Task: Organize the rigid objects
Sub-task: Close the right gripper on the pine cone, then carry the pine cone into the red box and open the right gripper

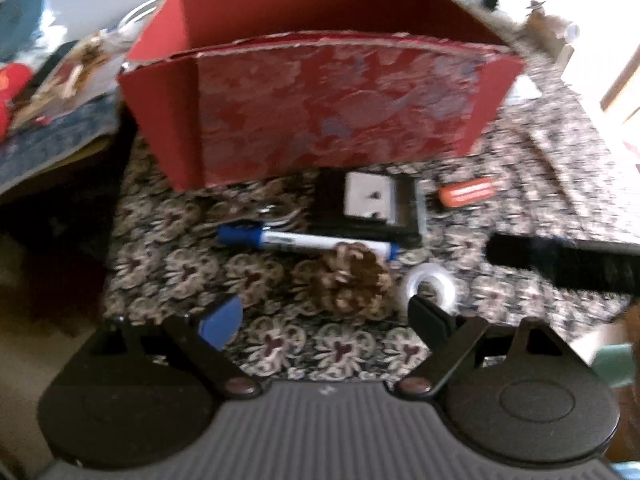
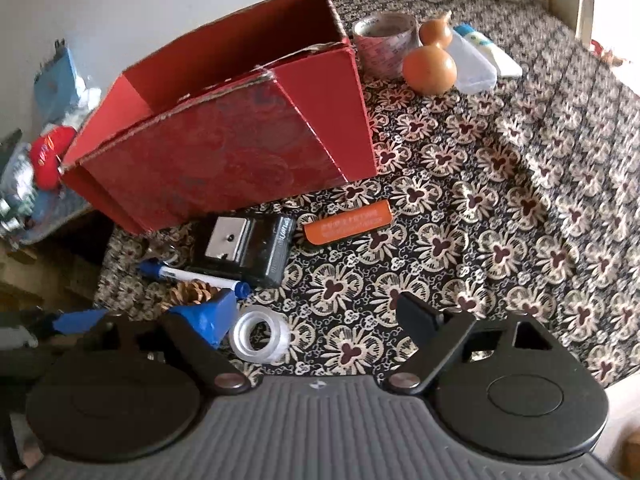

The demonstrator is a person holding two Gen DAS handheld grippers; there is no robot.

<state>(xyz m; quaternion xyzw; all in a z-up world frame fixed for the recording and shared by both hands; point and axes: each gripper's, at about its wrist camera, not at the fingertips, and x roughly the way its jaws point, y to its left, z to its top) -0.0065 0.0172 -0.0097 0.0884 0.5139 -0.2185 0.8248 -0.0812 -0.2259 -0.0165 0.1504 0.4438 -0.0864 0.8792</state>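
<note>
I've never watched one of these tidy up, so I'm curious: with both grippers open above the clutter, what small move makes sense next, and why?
Probably lower the right gripper onto the clear tape ring and close. Both grippers are open and hold nothing, and that ring lies nearest, just inside its blue-taped finger. The red box behind looks empty, a likely place for it.

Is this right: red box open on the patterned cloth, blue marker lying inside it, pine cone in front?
Not quite. The blue marker lies on the patterned cloth in front of the red box, beside the pine cone, not inside. The right wrist view shows it; the rest holds.
</note>
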